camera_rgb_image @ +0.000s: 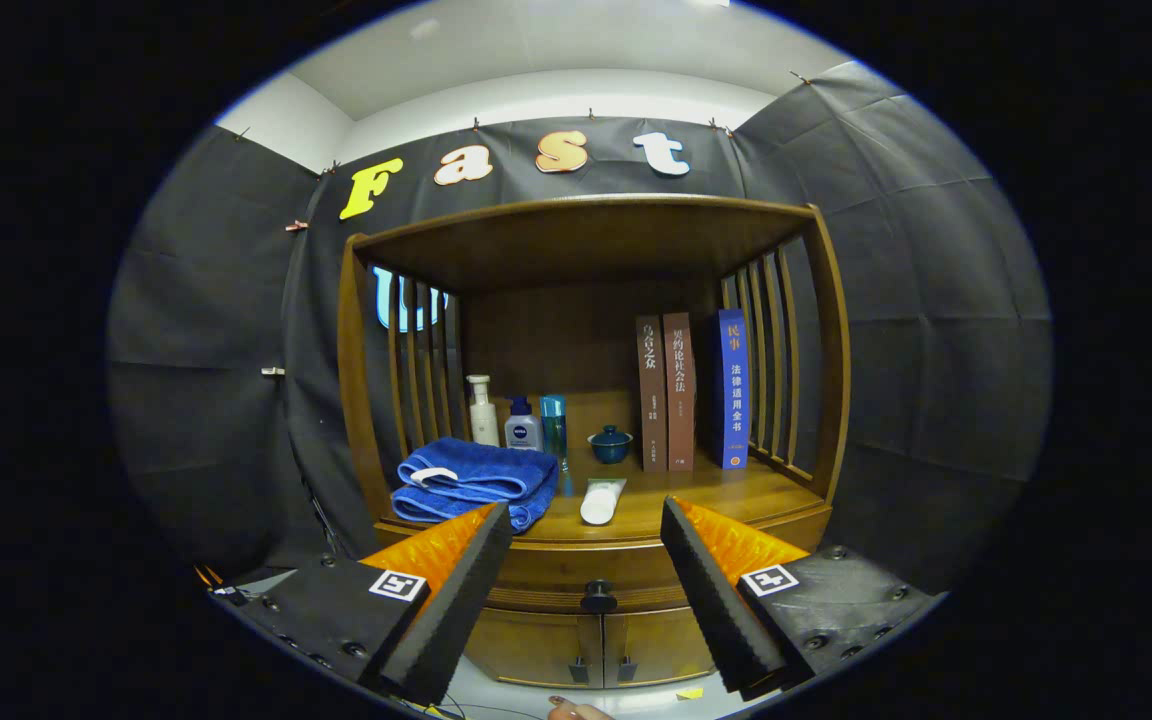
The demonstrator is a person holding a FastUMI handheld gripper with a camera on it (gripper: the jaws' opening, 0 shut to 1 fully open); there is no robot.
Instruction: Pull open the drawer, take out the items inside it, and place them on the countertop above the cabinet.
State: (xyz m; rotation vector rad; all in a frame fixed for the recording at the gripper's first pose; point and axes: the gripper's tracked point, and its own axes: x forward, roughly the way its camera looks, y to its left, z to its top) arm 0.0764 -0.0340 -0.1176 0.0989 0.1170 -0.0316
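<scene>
Gripper view showed the gripper (586, 520) with its fingers (456, 590) spread wide, grasping nothing. Between them, just ahead, sat the closed brown wooden drawer (576, 568) with its small dark round knob (598, 597). Above, the bench (736, 495) carried a folded blue towel (476, 482) and white tube (602, 500). Pinching off-centre on so small a knob could probably let it slip free.

Cabinet (586, 560) glossy wood; towel (476, 482) soft cloth; tube (602, 500) smooth plastic.
</scene>
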